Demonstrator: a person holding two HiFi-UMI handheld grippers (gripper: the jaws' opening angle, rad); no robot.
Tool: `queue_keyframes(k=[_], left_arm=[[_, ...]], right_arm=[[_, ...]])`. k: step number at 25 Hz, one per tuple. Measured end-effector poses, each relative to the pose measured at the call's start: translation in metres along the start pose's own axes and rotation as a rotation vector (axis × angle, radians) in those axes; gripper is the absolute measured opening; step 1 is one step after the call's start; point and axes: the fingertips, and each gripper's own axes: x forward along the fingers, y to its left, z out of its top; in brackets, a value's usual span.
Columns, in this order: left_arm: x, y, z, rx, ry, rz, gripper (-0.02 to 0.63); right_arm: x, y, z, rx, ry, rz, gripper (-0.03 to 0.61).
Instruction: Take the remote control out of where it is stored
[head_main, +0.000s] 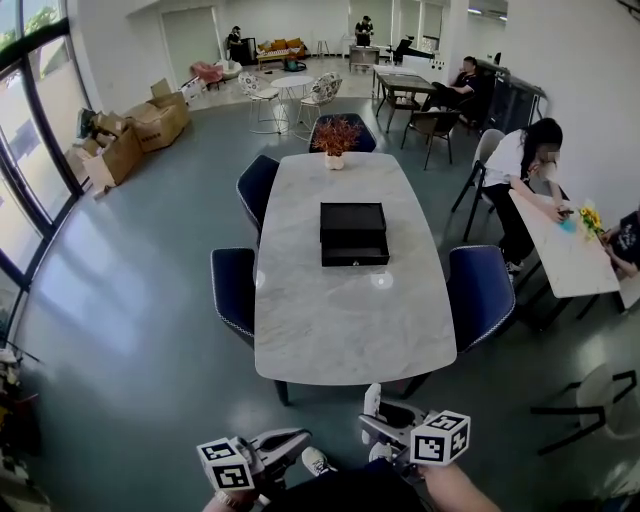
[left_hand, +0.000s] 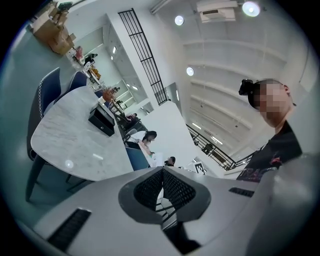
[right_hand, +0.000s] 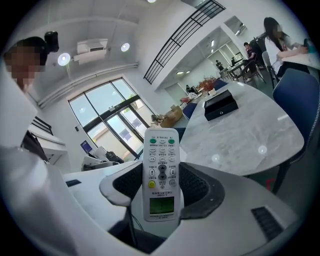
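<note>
Clasping the illegibly printed remote control (right_hand: 161, 165) are the right tongs (right_hand: 161, 187).

The left gripper (left_hand: 162, 186) and right gripper (head_main: 386, 422) are hovering at the head view's bottom centre. The left jaws are pressing together, empty. The right jaws are clamping the remote control (right_hand: 161, 170).

Table ahead, both my grippers short of its near end.

The box (head_main: 353, 234) sits mid-table (head_main: 350, 320), with the plant (head_main: 335, 138) behind it at the far end. Two chairs (head_main: 232, 290) stand along the left side and a third chair (head_main: 480, 290) on the right. My left gripper (head_main: 285, 447) and right gripper (head_main: 385, 420) are side by side, with the remote (right_hand: 161, 172) between the right one's jaws.
</note>
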Motion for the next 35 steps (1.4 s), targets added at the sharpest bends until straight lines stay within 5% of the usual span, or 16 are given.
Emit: queue_keyframes(k=[13, 24, 35], left_arm=[[0.057, -0.060, -0.073, -0.025, -0.055, 0.056, 0.008], [0.094, -0.101, -0.132, -0.036, -0.115, 0.116, 0.008], [0.116, -0.109, -0.134, 0.010, -0.090, 0.102, 0.008]], right_arm=[[-0.099, 0.018, -0.029, 0.151, -0.007, 0.233, 0.233], [-0.166, -0.002, -0.056, 0.170, 0.015, 0.342, 0.233], [-0.187, -0.009, -0.054, 0.189, -0.035, 0.382, 0.233]])
